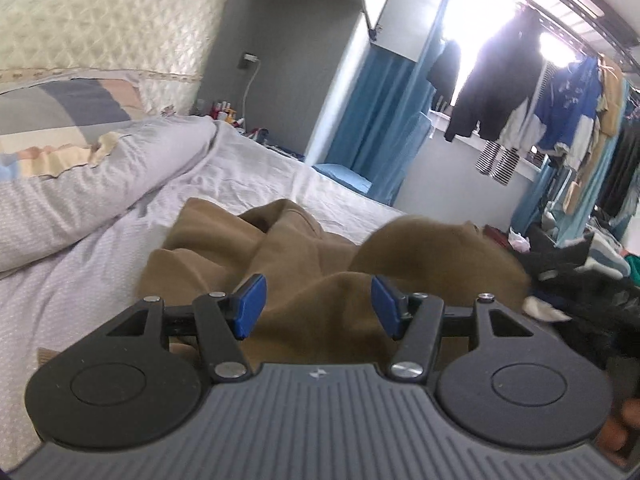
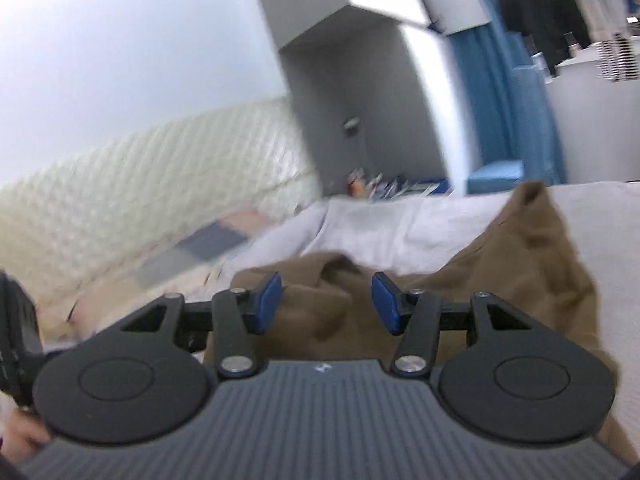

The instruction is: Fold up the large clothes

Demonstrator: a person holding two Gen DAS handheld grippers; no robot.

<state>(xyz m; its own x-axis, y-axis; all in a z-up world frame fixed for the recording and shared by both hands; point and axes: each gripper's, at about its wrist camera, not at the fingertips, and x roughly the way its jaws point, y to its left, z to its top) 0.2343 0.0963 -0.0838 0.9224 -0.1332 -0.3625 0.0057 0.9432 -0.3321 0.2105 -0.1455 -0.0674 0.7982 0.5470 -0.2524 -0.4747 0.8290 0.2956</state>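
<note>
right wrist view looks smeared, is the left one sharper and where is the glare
Left wrist view: sharper, crumpled brown garment mostly crisp, its right edge blurred; glare blows out the window. Right wrist view: motion-blurred quilted cream headboard.

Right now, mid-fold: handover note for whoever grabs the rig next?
Left tool: open, nothing pinched, brown cloth lies under and beyond its blue pads.
Right tool: open, also empty, pointing over the same cloth.
Brown garment: bunched in a crumpled heap on the white bed sheet, one part humped up on the right; no neat fold visible.
Pillow and quilt sit at the head of the bed, apart from the garment.
Done: nothing I can confirm.
Left: spread the garment flat, find edges, fold.
</note>
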